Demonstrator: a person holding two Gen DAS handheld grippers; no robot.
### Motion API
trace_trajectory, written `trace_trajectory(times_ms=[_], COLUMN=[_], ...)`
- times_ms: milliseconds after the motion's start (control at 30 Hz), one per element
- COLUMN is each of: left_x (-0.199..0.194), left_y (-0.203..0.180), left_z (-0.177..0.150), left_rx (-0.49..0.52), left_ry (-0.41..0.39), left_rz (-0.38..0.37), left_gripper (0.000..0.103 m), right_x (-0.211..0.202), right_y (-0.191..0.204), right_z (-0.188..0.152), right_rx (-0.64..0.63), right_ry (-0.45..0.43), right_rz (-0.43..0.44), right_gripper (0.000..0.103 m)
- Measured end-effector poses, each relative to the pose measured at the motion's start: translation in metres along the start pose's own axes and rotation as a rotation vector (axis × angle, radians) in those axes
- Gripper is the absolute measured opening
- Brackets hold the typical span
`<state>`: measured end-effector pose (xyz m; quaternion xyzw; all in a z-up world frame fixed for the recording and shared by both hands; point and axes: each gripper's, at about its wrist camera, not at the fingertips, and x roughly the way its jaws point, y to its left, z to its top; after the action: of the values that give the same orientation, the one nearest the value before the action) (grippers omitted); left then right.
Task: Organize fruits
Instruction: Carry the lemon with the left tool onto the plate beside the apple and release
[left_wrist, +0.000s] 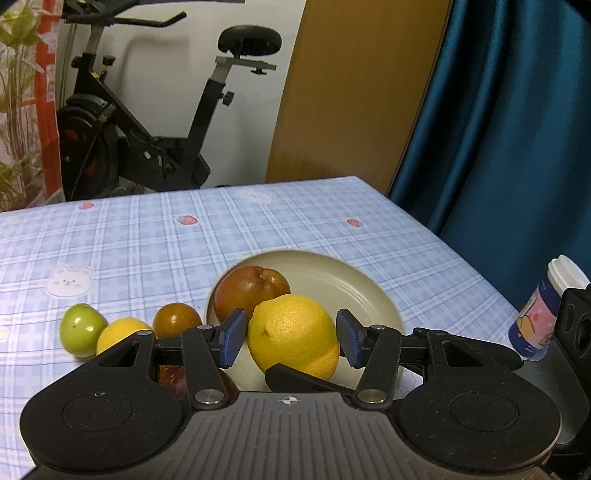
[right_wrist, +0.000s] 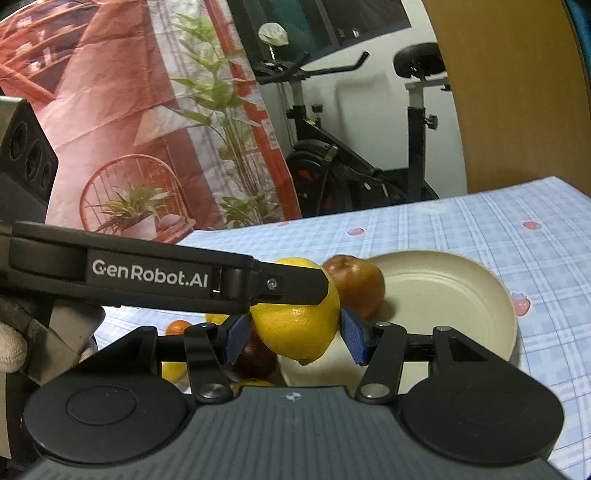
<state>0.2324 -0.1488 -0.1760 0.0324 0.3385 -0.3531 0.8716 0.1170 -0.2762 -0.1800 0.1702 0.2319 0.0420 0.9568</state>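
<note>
We are holding one large yellow lemon (left_wrist: 291, 334) above the near rim of the cream round plate (left_wrist: 354, 284) with both grippers: the left gripper (left_wrist: 291, 338) and right gripper (right_wrist: 293, 334) jaws are each gripping it narrowly.

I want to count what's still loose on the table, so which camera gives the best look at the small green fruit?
The left wrist view: the green fruit sits in the open on the tablecloth, beside a yellow fruit, with nothing in front of it. The right wrist view does not show it; the left gripper and held lemon block that side.
</note>
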Motion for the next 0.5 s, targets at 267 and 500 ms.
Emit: trace_trajectory(times_ms=[267,500], left_x=[0.025,0.033], left_y=[0.008,0.011], left_z=[0.003,0.001], left_rx=[-0.023,-0.02], left_ry=[0.045,0.053], left_rz=[0.009,0.04], left_gripper=[0.056,0.055], right_x=[0.018,0.029], right_y=[-0.014,-0.015], right_z=[0.0,-0.005], right_rx=[0.031,0.022], right_ry=[0.041,0.065], right_rz=[-0.012,-0.01], right_gripper=[0.056,0.056])
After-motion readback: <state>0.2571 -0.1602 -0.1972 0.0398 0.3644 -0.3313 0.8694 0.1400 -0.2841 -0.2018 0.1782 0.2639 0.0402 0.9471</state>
